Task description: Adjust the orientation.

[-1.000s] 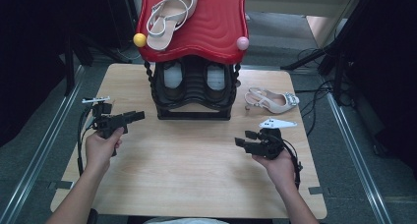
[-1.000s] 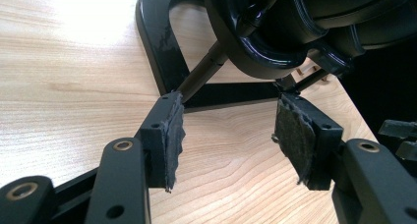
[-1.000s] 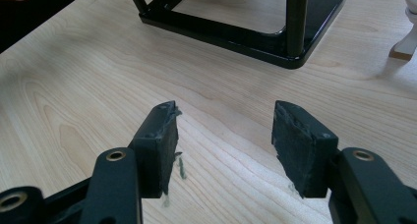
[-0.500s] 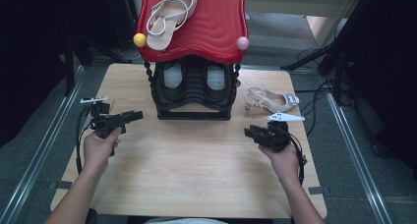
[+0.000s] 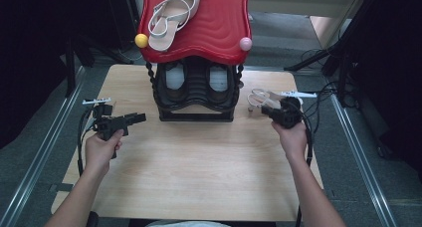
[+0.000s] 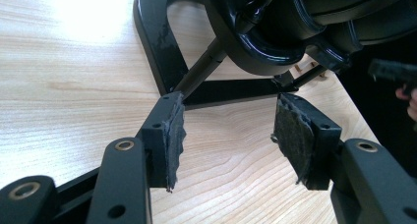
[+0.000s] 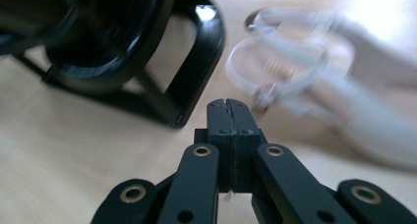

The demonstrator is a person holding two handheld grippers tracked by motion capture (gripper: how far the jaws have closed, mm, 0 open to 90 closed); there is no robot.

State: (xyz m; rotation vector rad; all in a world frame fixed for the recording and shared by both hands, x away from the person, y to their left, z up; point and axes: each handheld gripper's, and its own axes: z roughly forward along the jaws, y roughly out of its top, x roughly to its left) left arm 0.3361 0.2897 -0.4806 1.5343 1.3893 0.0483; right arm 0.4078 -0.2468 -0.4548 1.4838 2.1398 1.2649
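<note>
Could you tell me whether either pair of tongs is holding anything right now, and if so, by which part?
Nothing is held. The right tongs are shut on nothing, just short of the sandal on the table. The left tongs stand open, with nothing between them.

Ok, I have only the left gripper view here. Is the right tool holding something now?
Observer: No. The right tool is shut, with nothing between its jaws.
Operator: What is in front of it?
Observer: A pale sandal lies on the table just beyond its tips, beside the black rack.
Operator: Is there another sandal?
Observer: Yes, a second sandal lies on the rack's red top.
</note>
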